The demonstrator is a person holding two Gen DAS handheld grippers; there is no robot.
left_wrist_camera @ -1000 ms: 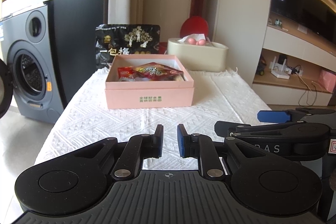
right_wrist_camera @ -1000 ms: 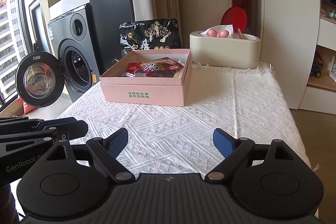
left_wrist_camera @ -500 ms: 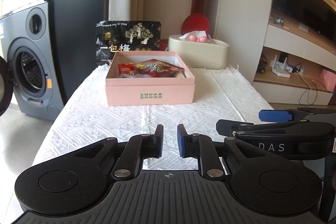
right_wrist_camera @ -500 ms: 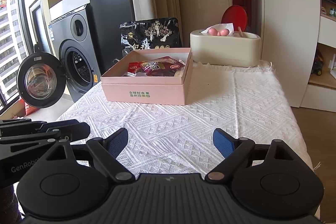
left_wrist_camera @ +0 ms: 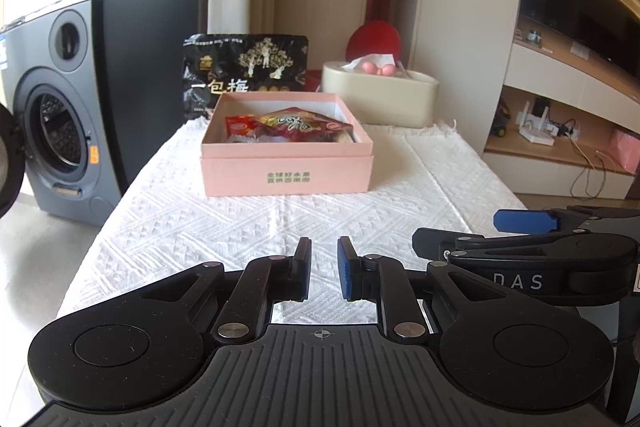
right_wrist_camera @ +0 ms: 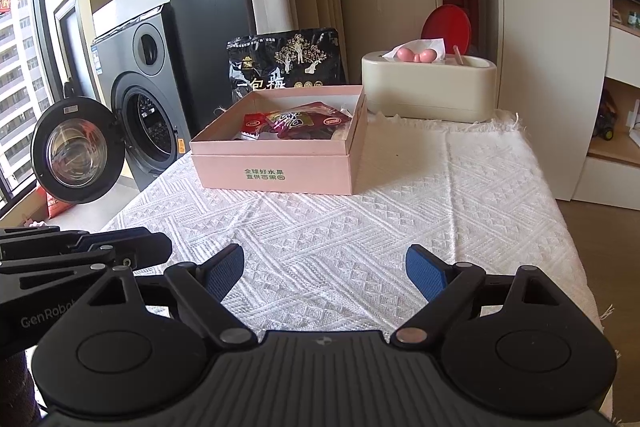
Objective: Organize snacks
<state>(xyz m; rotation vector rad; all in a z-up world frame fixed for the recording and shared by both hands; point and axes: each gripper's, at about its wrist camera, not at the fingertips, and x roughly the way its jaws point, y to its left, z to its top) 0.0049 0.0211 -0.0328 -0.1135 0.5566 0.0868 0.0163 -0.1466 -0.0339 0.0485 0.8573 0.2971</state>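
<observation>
A pink open box (left_wrist_camera: 286,175) (right_wrist_camera: 276,173) stands on the white cloth-covered table (left_wrist_camera: 240,223) (right_wrist_camera: 360,223). Red snack packets (left_wrist_camera: 296,125) (right_wrist_camera: 296,123) lie inside it. A black snack bag (left_wrist_camera: 244,67) (right_wrist_camera: 286,61) stands upright behind the box. My left gripper (left_wrist_camera: 323,269) hovers near the table's front edge, its jaws nearly closed with a narrow gap and nothing between them. My right gripper (right_wrist_camera: 325,269) is wide open and empty, beside the left one, and shows in the left wrist view (left_wrist_camera: 524,221).
A cream tissue box (left_wrist_camera: 380,99) (right_wrist_camera: 430,87) with pink balls on top stands at the back right, a red disc (right_wrist_camera: 448,25) behind it. A washing machine (right_wrist_camera: 136,99) with its door open stands left of the table. Shelves (left_wrist_camera: 568,131) are to the right.
Both grippers have drifted slightly; the box sits a little lower and nearer in the views. Jaw openings are unchanged.
</observation>
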